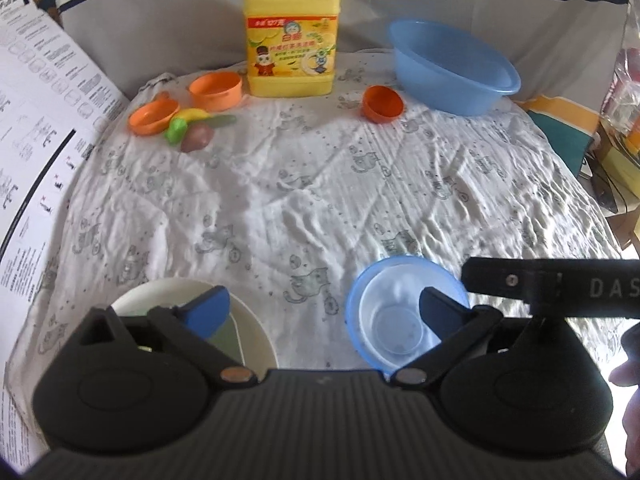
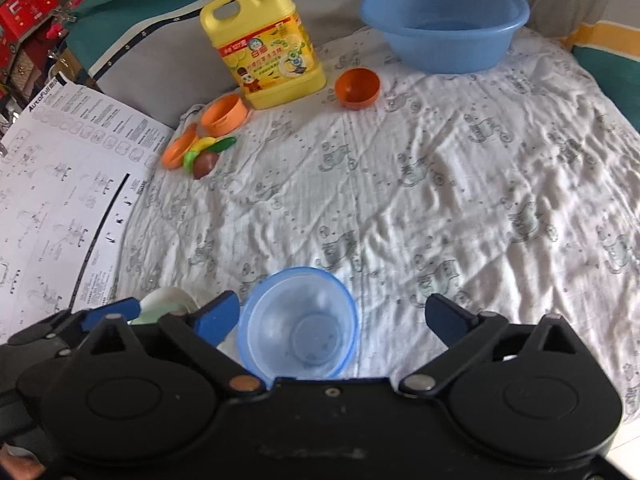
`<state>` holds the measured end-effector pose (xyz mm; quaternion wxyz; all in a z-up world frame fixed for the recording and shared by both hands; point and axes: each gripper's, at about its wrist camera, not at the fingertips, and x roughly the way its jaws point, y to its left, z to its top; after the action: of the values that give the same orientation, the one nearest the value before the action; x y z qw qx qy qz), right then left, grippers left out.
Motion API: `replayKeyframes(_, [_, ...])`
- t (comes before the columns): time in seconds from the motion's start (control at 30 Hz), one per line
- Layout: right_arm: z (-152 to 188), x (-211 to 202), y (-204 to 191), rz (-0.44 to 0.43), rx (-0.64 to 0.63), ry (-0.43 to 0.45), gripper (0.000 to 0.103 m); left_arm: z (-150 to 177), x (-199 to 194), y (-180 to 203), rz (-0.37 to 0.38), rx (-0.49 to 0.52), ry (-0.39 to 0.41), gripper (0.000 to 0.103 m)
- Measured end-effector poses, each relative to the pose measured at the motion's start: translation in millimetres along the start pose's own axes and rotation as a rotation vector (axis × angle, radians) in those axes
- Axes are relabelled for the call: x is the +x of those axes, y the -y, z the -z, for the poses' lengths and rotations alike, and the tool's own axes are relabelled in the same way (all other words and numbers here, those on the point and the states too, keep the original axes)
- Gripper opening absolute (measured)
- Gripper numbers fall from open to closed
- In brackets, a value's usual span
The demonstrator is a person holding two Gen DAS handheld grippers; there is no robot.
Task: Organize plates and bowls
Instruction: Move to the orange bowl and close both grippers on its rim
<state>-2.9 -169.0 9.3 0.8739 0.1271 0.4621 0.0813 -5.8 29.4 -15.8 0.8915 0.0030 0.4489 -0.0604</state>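
A small clear blue bowl (image 1: 394, 312) (image 2: 298, 322) sits upright on the cloth near the front. A cream plate (image 1: 256, 334) with a pale green dish on it lies to its left; in the right wrist view only its edge (image 2: 166, 298) shows. My left gripper (image 1: 324, 306) is open, one finger over the plate and one over the blue bowl. My right gripper (image 2: 334, 314) is open and empty, its jaws spread around the blue bowl without touching it. An orange bowl (image 1: 383, 104) (image 2: 357, 88) lies tilted at the back.
A yellow detergent jug (image 1: 291, 36) (image 2: 266, 46) and a large blue basin (image 1: 454, 66) (image 2: 444, 20) stand at the back. Orange cups (image 1: 216, 90) and toy food (image 1: 192, 130) sit back left. A printed sheet (image 1: 36, 140) lies at the left edge.
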Motion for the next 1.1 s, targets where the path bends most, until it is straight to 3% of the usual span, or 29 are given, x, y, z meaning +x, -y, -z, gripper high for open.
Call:
replayKeyframes(0.57, [-15,5,12,0.029,0.023,0.029,0.103,-20,9,1,-0.004,-0.003,-0.005,0.103])
replayKeyframes(0.87, [-53,16,29,0.048,0.067,0.072,0.103,-61,27,6,-0.040,0.035,0.033,0.103])
replayKeyframes(0.97, [-71,23,34,0.058,0.081,0.116,0.103,-79,38,9,-0.044,0.038,0.034,0.103])
replayKeyframes(1.0, [-76,26,36,0.072,0.079,0.167,0.103,-85,41,10,-0.040,0.038,0.037,0.103])
replayKeyframes(1.1, [-95,35,42,0.077,0.084,0.175,0.103,-103,54,14,-0.035,0.045,0.044,0.103])
